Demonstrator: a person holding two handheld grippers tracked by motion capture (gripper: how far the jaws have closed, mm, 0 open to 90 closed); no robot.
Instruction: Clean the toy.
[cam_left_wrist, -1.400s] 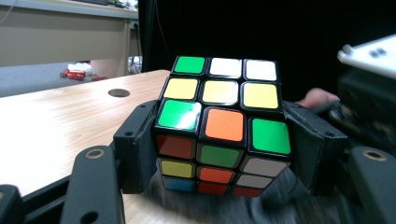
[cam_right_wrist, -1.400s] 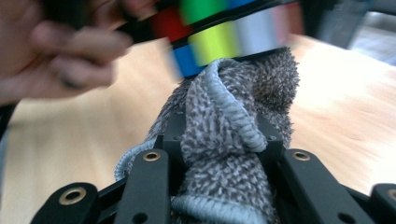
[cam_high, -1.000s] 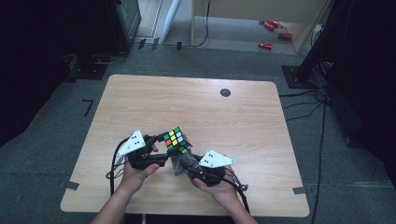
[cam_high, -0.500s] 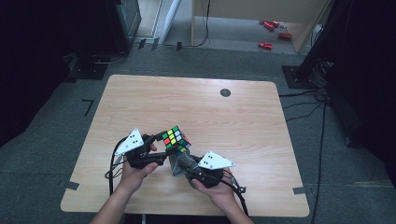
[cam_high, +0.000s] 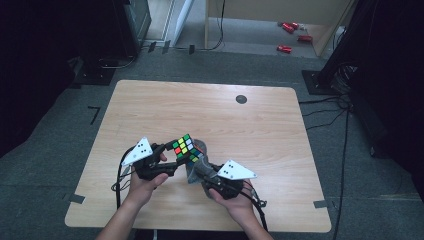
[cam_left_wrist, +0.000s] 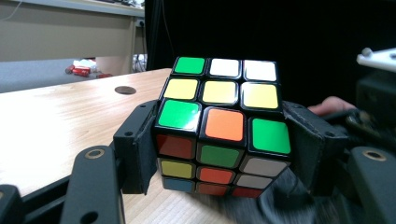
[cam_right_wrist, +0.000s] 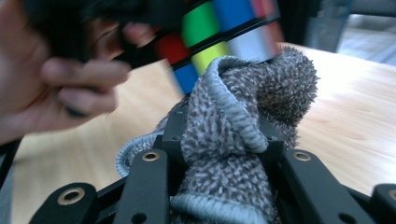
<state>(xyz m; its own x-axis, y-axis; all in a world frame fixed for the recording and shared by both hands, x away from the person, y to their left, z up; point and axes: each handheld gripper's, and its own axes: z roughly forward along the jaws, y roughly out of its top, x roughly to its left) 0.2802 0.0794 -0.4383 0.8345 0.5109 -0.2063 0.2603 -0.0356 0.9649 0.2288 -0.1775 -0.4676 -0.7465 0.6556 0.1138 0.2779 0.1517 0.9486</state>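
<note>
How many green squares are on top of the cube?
3 on the cube's top face, seen from the left gripper view: one at the far left corner, two at the near corners. Other faces are partly hidden.

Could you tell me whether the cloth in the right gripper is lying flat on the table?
No, the grey cloth is bunched upright between the right gripper's fingers.
</note>
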